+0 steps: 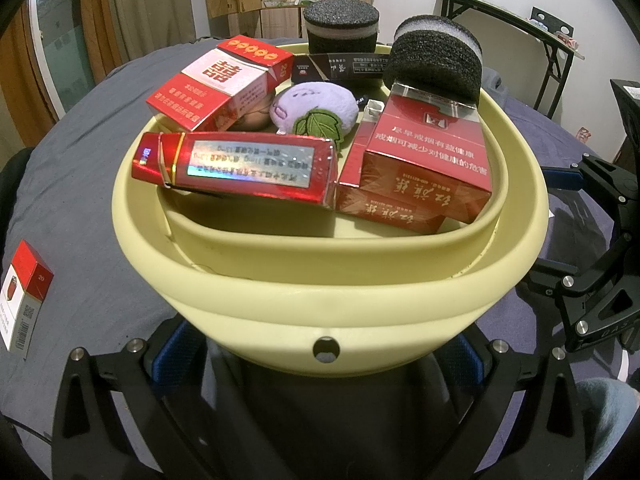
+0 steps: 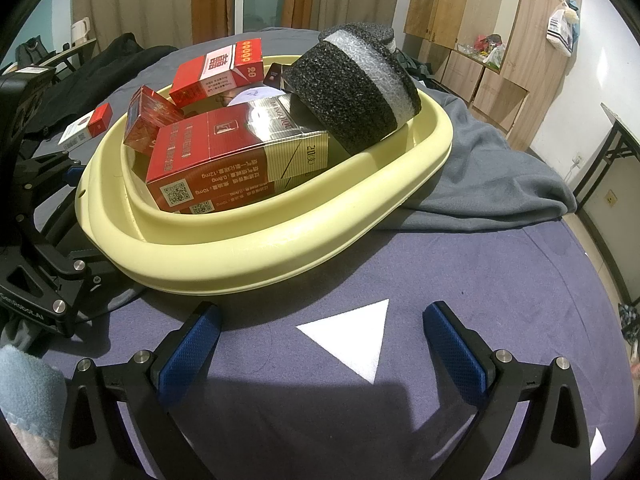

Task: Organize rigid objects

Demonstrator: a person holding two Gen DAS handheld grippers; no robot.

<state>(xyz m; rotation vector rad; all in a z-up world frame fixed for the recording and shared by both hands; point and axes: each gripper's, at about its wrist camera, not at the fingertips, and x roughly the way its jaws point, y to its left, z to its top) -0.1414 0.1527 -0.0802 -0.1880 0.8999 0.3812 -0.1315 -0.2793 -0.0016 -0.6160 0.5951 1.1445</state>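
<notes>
A pale yellow basin sits on a blue-grey cloth and holds several red cigarette boxes, a purple plush toy and a black foam block. In the left wrist view the basin's near rim lies between the fingers of my left gripper; whether the jaws press on it cannot be told. My right gripper is open and empty, just in front of the basin over the cloth. A loose red and white cigarette box lies on the cloth left of the basin.
A second black foam cylinder stands behind the basin. A white paper triangle lies on the cloth between my right fingers. A grey cloth is bunched right of the basin. My right gripper's frame is at the basin's right side.
</notes>
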